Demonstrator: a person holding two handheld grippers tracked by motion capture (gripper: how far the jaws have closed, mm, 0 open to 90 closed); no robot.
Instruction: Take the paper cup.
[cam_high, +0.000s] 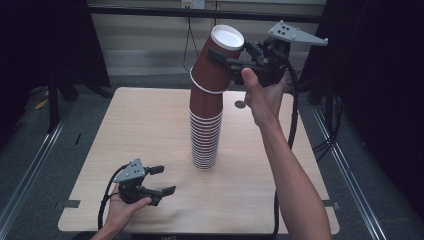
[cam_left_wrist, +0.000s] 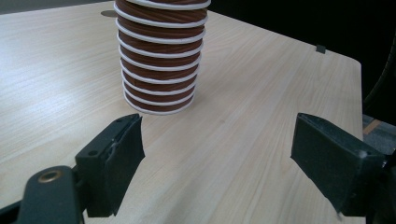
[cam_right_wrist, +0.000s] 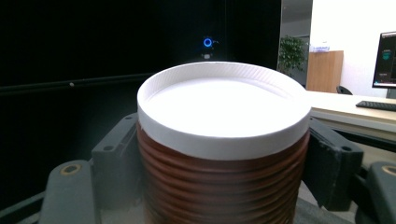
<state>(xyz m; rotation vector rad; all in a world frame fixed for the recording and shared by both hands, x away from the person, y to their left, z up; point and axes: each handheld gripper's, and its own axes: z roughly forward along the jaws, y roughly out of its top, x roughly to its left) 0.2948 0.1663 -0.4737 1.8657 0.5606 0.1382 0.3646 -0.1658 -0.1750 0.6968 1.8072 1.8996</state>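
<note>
A tall stack of upside-down brown paper cups (cam_high: 205, 135) with white rims stands at the middle of the wooden table (cam_high: 140, 130). My right gripper (cam_high: 222, 57) is shut on the top cup (cam_high: 210, 75), raised and tilted, its white base facing up and its rim still over the cup below. In the right gripper view the top cup (cam_right_wrist: 224, 186) sits tight between both jaws. My left gripper (cam_high: 162, 180) rests in a hand near the table's front left, open and holding nothing. In the left gripper view the lower part of the stack (cam_left_wrist: 161, 70) stands just beyond the left gripper (cam_left_wrist: 217, 140).
A small grey round disc (cam_high: 240, 104) lies on the table right of the stack, under the right hand. Dark tape marks (cam_high: 70, 204) sit at the table's front corners. Black curtains and metal floor rails flank the table.
</note>
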